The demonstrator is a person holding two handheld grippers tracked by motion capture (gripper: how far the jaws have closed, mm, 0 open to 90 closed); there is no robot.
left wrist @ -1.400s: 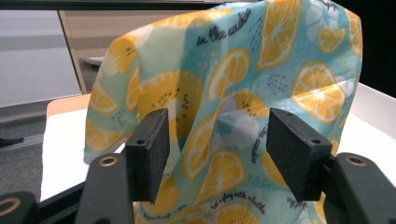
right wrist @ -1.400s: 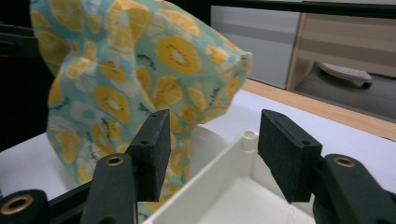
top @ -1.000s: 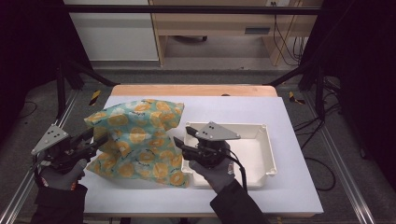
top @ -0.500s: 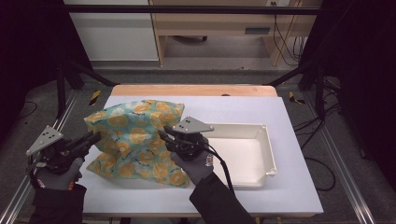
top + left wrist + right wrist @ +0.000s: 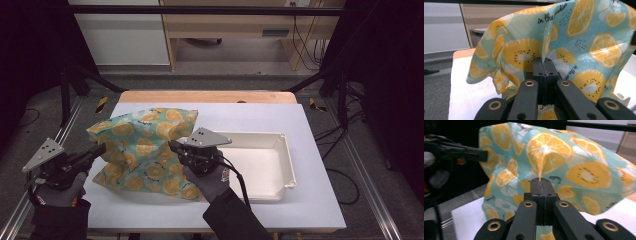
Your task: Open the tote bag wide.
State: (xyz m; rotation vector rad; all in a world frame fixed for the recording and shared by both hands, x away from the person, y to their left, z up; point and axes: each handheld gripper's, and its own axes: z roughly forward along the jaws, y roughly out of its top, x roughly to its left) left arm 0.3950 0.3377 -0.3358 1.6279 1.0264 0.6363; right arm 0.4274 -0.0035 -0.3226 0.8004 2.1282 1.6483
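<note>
High view, item one: table (image 5: 320, 200) with a white top, seen from the person's side. Item two: a cloth (image 5: 145, 150) printed with orange and lemon slices on a pale teal ground, bunched and partly raised off the left half of the table, its lower folds resting on the surface. Item three: a shallow white tray (image 5: 287, 165) to the right of the cloth, nothing in it, its near left corner hidden behind the right gripper.

Left gripper (image 5: 97, 150): held at the table's left edge, its tip at the cloth's left side. Left gripper view: jaws have just been closing and now stand pressed together on a pinch of the cloth (image 5: 544, 50), which rises in a fold from the jaw tips.

Right gripper (image 5: 172, 146): held over the cloth's right side, just beside the tray. Right gripper view: jaws likewise just closed, clamped on a peaked fold of the cloth (image 5: 554, 157); the left gripper (image 5: 484, 155) shows farther off at the fabric's far edge.

Step in hand, by judgement: both grips are taken on opposite sides of the cloth, ready to lift or spread it. The next move likely calls for raising both hands together and drawing them apart evenly, keeping both pinches firm so neither fold slips free.
</note>
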